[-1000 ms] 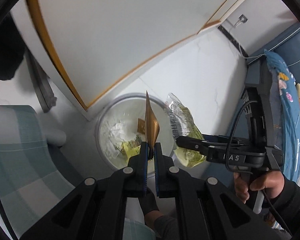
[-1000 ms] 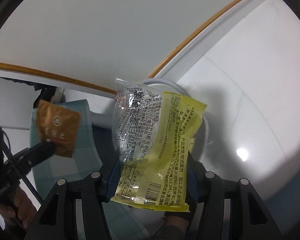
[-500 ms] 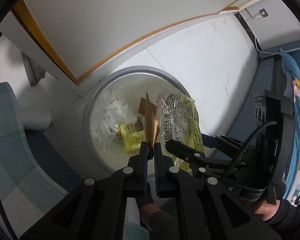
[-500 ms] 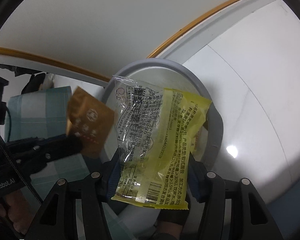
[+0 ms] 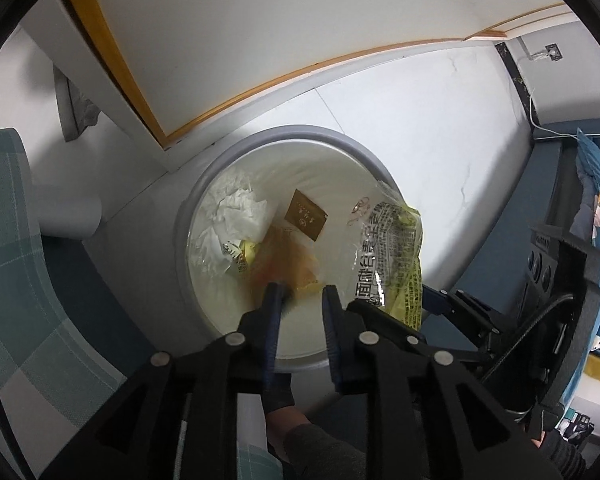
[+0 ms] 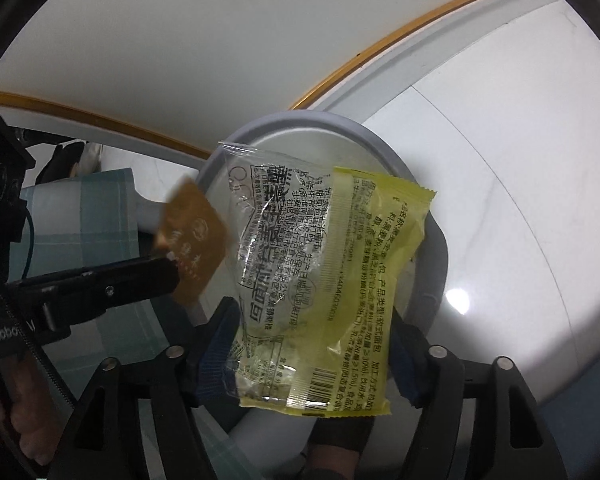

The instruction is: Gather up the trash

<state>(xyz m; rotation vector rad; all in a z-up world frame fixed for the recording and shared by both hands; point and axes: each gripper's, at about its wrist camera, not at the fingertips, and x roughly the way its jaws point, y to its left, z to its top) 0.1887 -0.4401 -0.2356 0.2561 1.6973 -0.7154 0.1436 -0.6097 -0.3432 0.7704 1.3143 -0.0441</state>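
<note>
A grey-rimmed trash bin (image 5: 300,132) with a white liner stands on the floor below both grippers. Inside it lie crumpled tissue (image 5: 236,208), a yellow wrapper (image 5: 244,252) and a brown sachet (image 5: 306,220). My left gripper (image 5: 302,288) hangs over the bin with its jaws opening. A second brown sachet (image 5: 284,258), blurred, is loose just past its fingertips. My right gripper (image 6: 312,320) is opening too. The clear-and-yellow bread wrapper (image 6: 316,280) still stands between its pads, with a small gap at the right pad. That wrapper (image 5: 392,256) hangs over the bin's right rim.
A white panel with an orange edge (image 5: 220,40) rises behind the bin. A teal checked cloth (image 5: 12,260) lies left of it and blue patterned bedding (image 5: 596,200) is at the far right. White floor tiles (image 5: 440,120) surround the bin. A dark-sleeved hand (image 5: 284,412) shows below the jaws.
Both grippers came down closer over the bin. The left jaws parted and let go of the brown sachet, which now falls blurred. The right jaws widened around the wrapper.
</note>
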